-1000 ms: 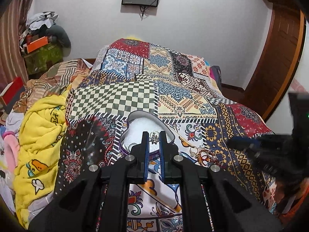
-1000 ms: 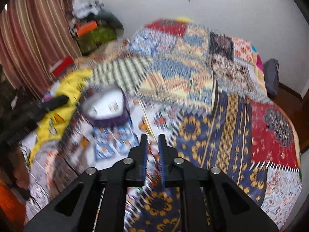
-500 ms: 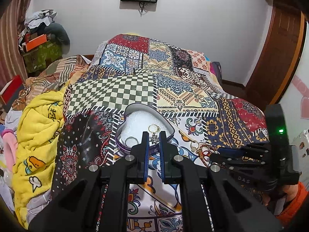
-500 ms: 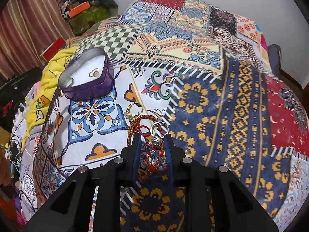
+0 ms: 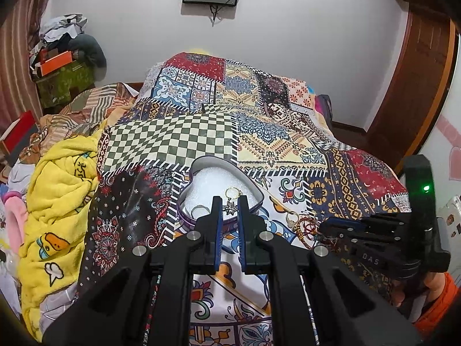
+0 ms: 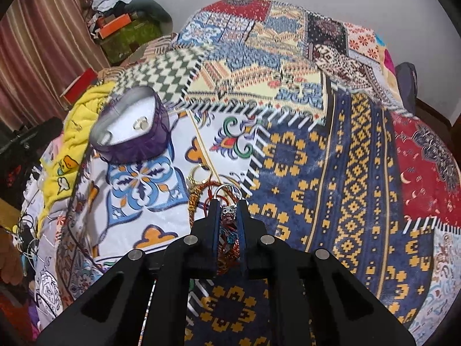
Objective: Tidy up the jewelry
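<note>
A purple heart-shaped tin with a white foam lining stands on the patchwork bedspread. It holds a gold ring with a star charm and a silver ring. My left gripper hangs just above the tin's near rim, jaws slightly apart and empty. A small heap of jewelry lies to the tin's right: a gold ring, a red and gold cord. My right gripper is down on this heap, jaws shut on a silver ring with a stone.
A yellow blanket is bunched at the bed's left edge. Boxes and clothes are piled in the far left corner. A wooden door stands at the right. The bedspread stretches right of the heap.
My right gripper has swung in from the right and come down onto the jewelry heap, closing around the silver ring. My left gripper has stayed over the tin.
</note>
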Action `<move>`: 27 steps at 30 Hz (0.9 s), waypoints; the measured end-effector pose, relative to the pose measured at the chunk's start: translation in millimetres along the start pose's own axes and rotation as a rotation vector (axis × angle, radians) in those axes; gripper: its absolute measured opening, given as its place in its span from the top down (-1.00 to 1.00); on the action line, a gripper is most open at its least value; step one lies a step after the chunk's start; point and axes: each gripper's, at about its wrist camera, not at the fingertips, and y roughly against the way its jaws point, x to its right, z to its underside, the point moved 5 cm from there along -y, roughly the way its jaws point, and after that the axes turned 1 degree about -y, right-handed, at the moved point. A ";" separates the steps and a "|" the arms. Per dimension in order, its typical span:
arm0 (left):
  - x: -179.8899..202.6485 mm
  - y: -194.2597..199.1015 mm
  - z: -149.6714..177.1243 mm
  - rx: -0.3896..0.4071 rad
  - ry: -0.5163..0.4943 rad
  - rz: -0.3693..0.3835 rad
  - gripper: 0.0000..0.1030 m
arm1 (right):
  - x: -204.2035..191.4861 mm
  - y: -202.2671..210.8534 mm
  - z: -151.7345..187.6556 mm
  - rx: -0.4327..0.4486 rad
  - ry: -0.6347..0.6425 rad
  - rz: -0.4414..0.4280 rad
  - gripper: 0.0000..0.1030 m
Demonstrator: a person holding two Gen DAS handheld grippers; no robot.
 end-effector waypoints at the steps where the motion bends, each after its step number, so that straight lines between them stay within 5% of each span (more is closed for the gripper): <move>1: -0.1 1.0 -0.9 0.004 0.001 0.000 0.84 | -1.9 5.4 -3.1 0.015 0.002 -0.006 0.80; 12: -9.7 6.1 -12.7 0.039 -0.002 -0.021 0.84 | -43.4 31.2 -44.4 0.133 0.067 -0.074 0.80; 27: -30.5 -13.2 -18.5 0.021 -0.001 -0.014 0.84 | -92.9 3.0 -82.6 0.142 0.172 -0.146 0.80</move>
